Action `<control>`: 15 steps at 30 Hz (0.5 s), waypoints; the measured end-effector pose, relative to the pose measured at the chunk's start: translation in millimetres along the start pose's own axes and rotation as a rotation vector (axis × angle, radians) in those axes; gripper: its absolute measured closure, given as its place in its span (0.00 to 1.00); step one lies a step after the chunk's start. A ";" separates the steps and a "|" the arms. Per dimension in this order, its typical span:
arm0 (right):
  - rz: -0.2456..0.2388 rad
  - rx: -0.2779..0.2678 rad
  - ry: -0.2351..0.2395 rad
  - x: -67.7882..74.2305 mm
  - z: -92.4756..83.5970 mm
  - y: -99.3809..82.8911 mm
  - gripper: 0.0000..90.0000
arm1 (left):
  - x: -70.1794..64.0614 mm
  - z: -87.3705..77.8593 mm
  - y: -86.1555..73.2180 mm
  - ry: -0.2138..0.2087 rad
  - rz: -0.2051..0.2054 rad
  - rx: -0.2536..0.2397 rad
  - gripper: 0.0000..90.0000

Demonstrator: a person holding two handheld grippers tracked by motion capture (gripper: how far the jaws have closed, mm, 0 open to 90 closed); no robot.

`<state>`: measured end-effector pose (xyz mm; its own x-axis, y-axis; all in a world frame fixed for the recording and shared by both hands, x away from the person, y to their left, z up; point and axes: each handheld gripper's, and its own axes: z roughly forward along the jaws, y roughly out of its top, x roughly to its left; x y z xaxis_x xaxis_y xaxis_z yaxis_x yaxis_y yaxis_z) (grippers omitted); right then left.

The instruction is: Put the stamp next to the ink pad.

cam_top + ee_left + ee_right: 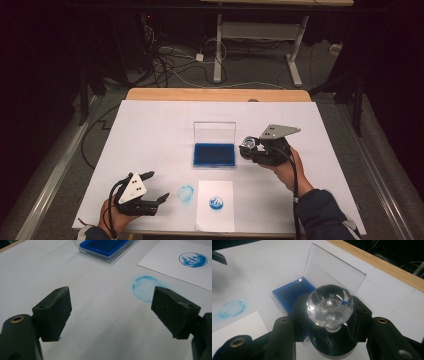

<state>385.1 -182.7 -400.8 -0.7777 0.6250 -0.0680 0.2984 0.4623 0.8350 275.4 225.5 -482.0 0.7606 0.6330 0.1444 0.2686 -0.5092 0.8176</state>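
My right gripper [251, 148] is shut on a stamp [329, 305] with a clear, faceted knob and a black round base [333, 343]; it hangs just right of the blue ink pad [214, 154], whose clear lid [214, 132] stands upright behind it. The ink pad [289, 293] lies beyond and left of the stamp in the right gripper view. A white paper sheet [215, 220] with a round blue print [216, 203] lies near the front edge. My left gripper [156, 187] rests open at the front left, nothing between its jaws, beside a faint blue smudge [185, 193].
A white sheet [150, 130] covers the wooden table [215, 94]. The blue smudge [145, 285] and the printed paper [172, 267] lie just ahead of the left jaws. Cables and a table frame [260, 45] stand on the floor beyond.
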 end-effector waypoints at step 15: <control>0.037 0.044 -0.022 -10.3 25.9 -5.7 0.63 | 0.0 0.4 0.0 -0.006 0.005 0.002 0.18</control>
<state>405.7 -175.5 -419.1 -0.7535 0.6556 -0.0494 0.3515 0.4653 0.8124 275.6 225.3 -482.2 0.7653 0.6270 0.1452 0.2659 -0.5134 0.8159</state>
